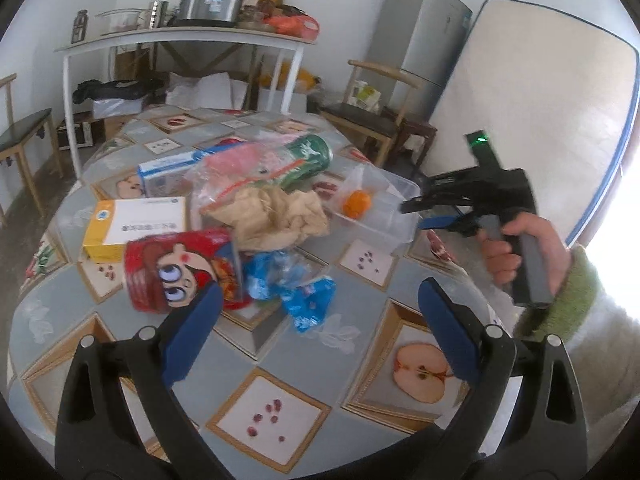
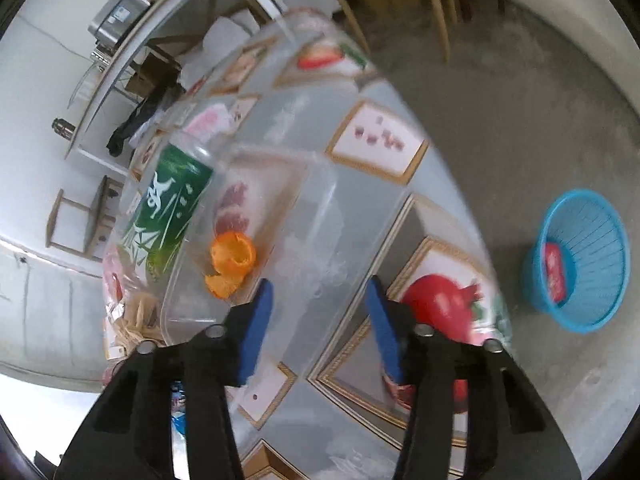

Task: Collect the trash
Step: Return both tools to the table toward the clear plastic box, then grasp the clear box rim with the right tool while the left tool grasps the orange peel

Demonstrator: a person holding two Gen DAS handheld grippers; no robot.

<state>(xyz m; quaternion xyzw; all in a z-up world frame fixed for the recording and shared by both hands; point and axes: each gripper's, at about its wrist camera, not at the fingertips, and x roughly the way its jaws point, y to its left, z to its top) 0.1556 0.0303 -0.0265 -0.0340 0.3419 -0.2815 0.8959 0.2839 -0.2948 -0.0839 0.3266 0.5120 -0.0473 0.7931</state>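
- Bench [image 1: 304,364] under a fruit-print cloth carried the whole litter in one loose heap toward its far side, likely left there to be cleared piece by piece.
- Blue basket [image 2: 592,264] stood on the floor well apart from the bench, off its right edge, with something red already lying inside; I judged it to be the place the trash was meant to go.
- Clear plastic tub [image 2: 280,216] sat near the bench's right edge, holding the orange peel [image 2: 234,262], so the peel was walled in and had to be reached from above.
- Red snack bag [image 1: 176,268], a crumpled brown paper [image 1: 276,216], a green can [image 1: 312,156] in clear wrap and a blue wrapper [image 1: 296,292] lay piled touching one another left of the tub.
- Right hand-held gripper [image 2: 320,324] pointed steeply down over the tub's near wall, jaws partly apart with nothing between the pads; the peel lay just beyond and to the left of its left pad, not touching it.
- Left hand-held gripper [image 1: 320,320] hung wide open and empty above the bench, its left pad just before the red snack bag and the blue wrapper lying a little ahead between the fingers.
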